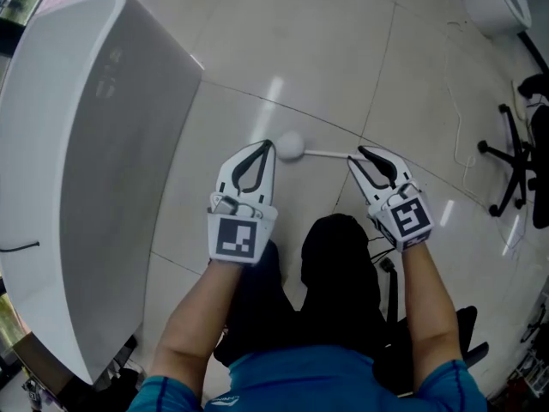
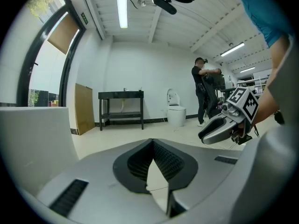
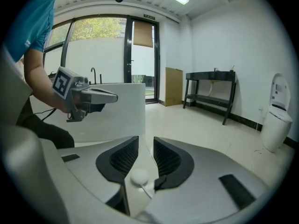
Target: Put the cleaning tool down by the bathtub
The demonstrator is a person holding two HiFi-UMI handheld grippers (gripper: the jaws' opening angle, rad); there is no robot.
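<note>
R hand-held gripper point(image 3: 145, 141) first: in its own view the jaws stand apart, a clear gap btwn the ribbed pads, nothing pinched. Through that gap, low in the frame, I see the cleaning tool point(image 3: 138, 176), a white ball head w/ a thin white handle running down-right toward the base of the jaw. The pads aren't pressing on it.

Head view, centre of frame: the tool lies across the pale tiled floor point(image 1: 343, 50), ball head just off the tips of the L hand-held gripper point(image 1: 268, 147), handle stretching right until it reaches the R tips. Can't tell if the handle end touches those tips. The white bathtub point(image 1: 94, 144) fills the left side of the frame, and the tool sits near its rim but apart from it.

L one, own view: jaw tips meet at a point, only a small wedge of floor showing below them, nothing in there. Closed and empty.

What each view adds: only the head view gives the tub, the tool and both grippers at once, plus my forearms, the blue shirt, dark trousers and a black office chair point(image 1: 515, 174) at the right edge. The L gripper view picks up the room behind: a black table point(image 2: 121, 107) on the far wall, a brown board point(image 2: 84, 107) leaning left of it, a toilet point(image 2: 176, 112), and a person point(image 2: 203, 94) standing at upper right. The R gripper view gives glass doors point(image 3: 112, 55) at upper left w/ greenery outside.
</note>
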